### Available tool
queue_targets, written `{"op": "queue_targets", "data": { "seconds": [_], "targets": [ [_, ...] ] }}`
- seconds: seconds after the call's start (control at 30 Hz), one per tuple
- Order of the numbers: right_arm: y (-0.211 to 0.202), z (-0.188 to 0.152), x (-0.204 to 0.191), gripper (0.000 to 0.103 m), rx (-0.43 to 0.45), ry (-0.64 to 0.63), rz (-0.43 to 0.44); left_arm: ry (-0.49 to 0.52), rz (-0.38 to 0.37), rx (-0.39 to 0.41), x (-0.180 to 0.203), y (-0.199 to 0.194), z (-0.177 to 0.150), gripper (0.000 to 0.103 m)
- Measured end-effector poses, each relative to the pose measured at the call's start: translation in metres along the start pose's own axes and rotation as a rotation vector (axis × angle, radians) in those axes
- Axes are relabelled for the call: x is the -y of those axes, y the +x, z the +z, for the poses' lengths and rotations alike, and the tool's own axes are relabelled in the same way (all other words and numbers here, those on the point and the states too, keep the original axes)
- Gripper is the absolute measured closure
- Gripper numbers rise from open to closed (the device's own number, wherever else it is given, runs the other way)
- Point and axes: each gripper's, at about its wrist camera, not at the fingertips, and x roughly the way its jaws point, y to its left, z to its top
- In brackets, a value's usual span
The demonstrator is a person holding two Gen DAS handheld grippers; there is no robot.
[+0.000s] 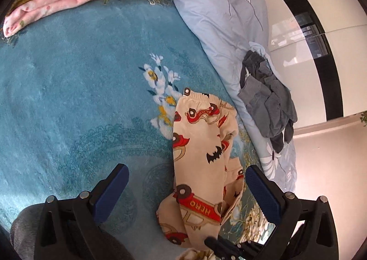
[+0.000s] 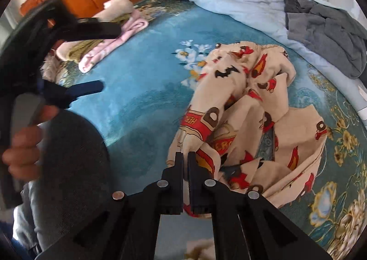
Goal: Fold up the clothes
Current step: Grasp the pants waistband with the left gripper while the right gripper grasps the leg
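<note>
On the teal blanket (image 1: 68, 76), the printed trousers (image 1: 201, 145) lie bunched beside the pale blue quilt (image 1: 218, 12) — only one end is gripped.

Your right gripper (image 2: 185, 157) is pinched shut on a fold of the trousers at the end farthest from the quilt; your left gripper (image 1: 187, 184) hangs wide open above the same garment, holding nothing. Risk: the right jaws look to have just a thin edge — lift now and it may slip, or drag both legs up twisted. The grey garment (image 1: 268, 104) on the quilt sits near the waistband; a wide sweep could snag it.
</note>
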Motion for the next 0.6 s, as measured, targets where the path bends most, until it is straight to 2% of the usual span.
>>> {"op": "queue_targets", "data": {
  "seconds": [0.17,0.3,0.37,0.43,0.5,0.6],
  "targets": [
    [-0.046,-0.034,0.013,0.1,0.091,0.139,0.168,0.049,0.065,-0.1,0.014,0.039,-0.001,0.0],
    [-0.085,-0.051,0.014,0.1,0.161,0.165,0.269,-0.028,0.068,-0.204,0.004,0.074,-0.01,0.0],
    [-0.098,-0.058,0.018,0.1,0.183,0.183,0.271,-0.066,0.071,-0.24,-0.001,0.085,-0.017,0.0],
    [-0.111,-0.065,0.029,0.1,0.213,0.224,0.255,-0.042,0.081,-0.257,0.002,0.091,-0.022,0.0],
    [-0.127,-0.071,0.048,0.1,0.265,0.293,0.246,-0.044,0.061,-0.273,0.004,0.097,-0.024,0.0],
    [-0.142,-0.077,0.078,0.1,0.325,0.409,0.221,-0.111,0.011,-0.307,0.0,0.108,-0.028,0.001]
  ]
}}
